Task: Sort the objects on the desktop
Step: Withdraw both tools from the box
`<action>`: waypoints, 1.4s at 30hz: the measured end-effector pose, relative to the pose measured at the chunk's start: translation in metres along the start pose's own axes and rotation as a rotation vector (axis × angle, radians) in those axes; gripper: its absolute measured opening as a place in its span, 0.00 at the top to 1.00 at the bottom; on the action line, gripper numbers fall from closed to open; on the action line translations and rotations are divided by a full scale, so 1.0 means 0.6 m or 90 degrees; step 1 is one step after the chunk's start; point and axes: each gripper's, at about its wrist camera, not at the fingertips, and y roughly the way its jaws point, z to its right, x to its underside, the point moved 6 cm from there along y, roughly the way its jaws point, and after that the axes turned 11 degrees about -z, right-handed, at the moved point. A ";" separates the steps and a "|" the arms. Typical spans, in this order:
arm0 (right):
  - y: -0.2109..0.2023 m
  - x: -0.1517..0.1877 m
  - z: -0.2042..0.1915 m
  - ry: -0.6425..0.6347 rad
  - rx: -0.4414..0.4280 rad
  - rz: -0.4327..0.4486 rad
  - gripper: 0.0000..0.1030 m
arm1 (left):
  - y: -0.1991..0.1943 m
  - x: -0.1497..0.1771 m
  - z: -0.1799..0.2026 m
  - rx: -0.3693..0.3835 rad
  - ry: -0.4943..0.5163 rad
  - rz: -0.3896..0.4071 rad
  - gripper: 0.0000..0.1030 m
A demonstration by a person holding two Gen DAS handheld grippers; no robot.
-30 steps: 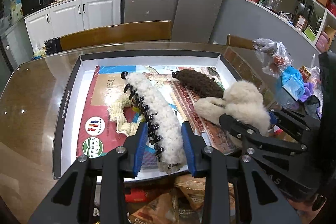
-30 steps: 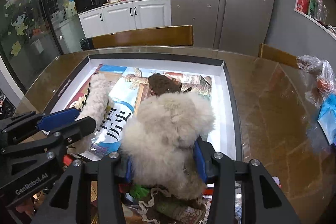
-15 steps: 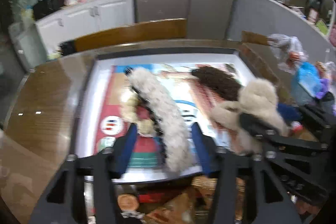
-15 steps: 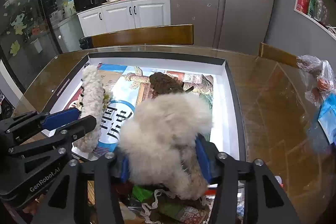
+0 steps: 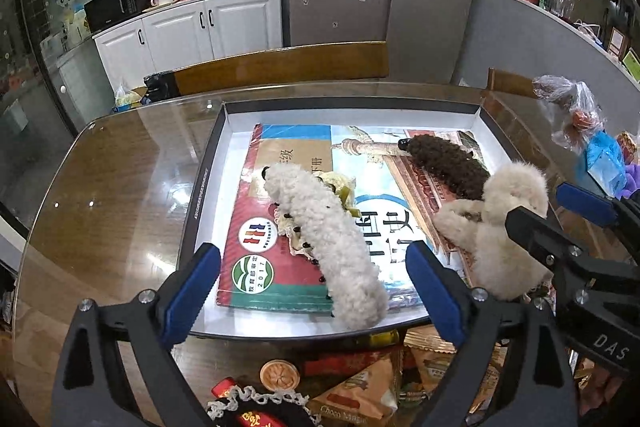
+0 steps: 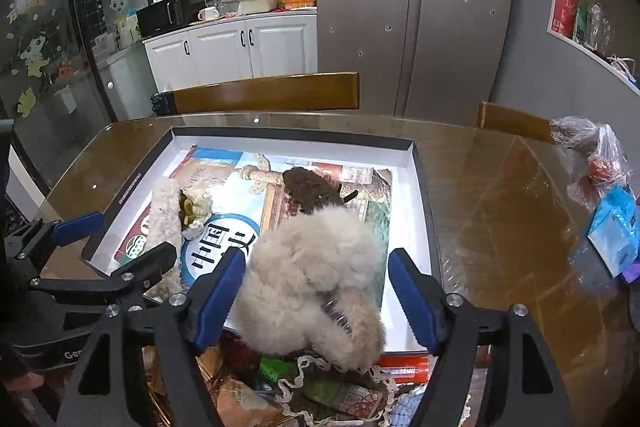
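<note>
A long white fluffy hair claw (image 5: 324, 239) lies on a book (image 5: 280, 155) inside a shallow black-rimmed tray (image 5: 200, 195). My left gripper (image 5: 314, 291) straddles its near end; the jaws are opening and the pads stand clear of the fleece. A beige fluffy hair clip (image 6: 312, 275) rests on the tray's near right edge. It sits between the blue pads of my right gripper (image 6: 316, 297), whose jaws are opening too, with the pads just off the fluff. A brown fuzzy clip (image 6: 312, 191) lies farther back in the tray. A cream scrunchie (image 5: 340, 187) peeks out from under the white claw.
Snack packets and lace-trimmed bits (image 5: 360, 387) crowd the table's near edge below both grippers. Plastic bags (image 5: 572, 107) and a blue packet (image 6: 616, 231) sit at the right. A wooden chair back (image 5: 280, 67) stands behind the glass-topped table (image 5: 112, 187).
Both pairs of jaws have spread wide. The left pads, earlier tight on the white claw, now stand off it. The right pads have drawn away from the beige clip, which has settled.
</note>
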 end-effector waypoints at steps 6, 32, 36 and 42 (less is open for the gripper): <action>-0.032 -0.001 -0.005 0.001 -0.009 0.015 0.26 | -0.036 0.006 -0.002 0.011 -0.006 0.013 0.08; -0.232 0.149 -0.052 -0.021 -0.037 0.088 0.22 | -0.248 0.230 -0.018 0.024 -0.022 0.053 0.08; -0.232 0.184 -0.061 -0.019 -0.046 0.080 0.22 | -0.237 0.268 -0.026 0.018 -0.026 0.039 0.08; -0.213 0.231 -0.079 -0.026 -0.055 0.055 0.22 | -0.206 0.314 -0.029 0.028 -0.027 0.019 0.08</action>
